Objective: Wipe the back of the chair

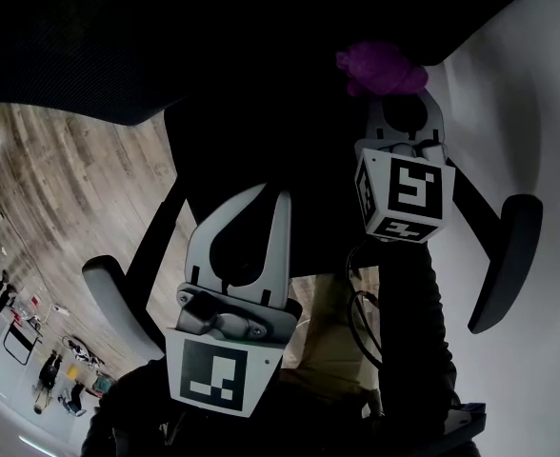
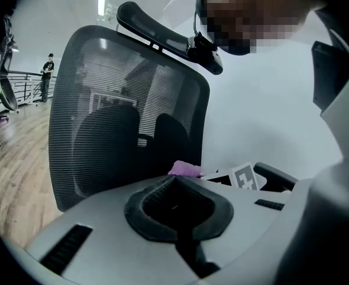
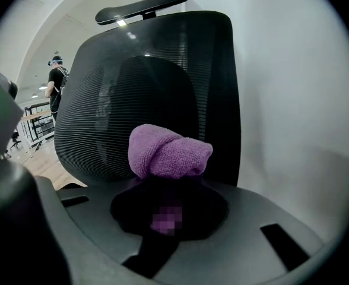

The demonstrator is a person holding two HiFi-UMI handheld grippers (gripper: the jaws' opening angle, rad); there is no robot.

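A black mesh office chair [image 2: 127, 117] with a headrest [image 2: 162, 34] stands in front of both grippers, its back [image 3: 156, 82] filling the right gripper view. My right gripper [image 3: 168, 180] is shut on a bunched purple cloth [image 3: 168, 153], which sits close to the lower mesh; whether it touches is unclear. In the head view the cloth [image 1: 380, 69] shows at the dark chair back [image 1: 213, 46], ahead of the right gripper [image 1: 394, 98]. My left gripper [image 1: 275, 198] hangs lower and to the left, shut with nothing in it, and its tips [image 2: 174, 180] point at the lower mesh.
The chair's armrests [image 1: 509, 255] [image 1: 118, 293] flank my arms. A white wall [image 1: 537, 112] lies to the right and a wooden floor [image 1: 61, 198] to the left. A person [image 2: 45, 76] stands far off by a railing, and another person [image 3: 57, 79] shows beyond the chair.
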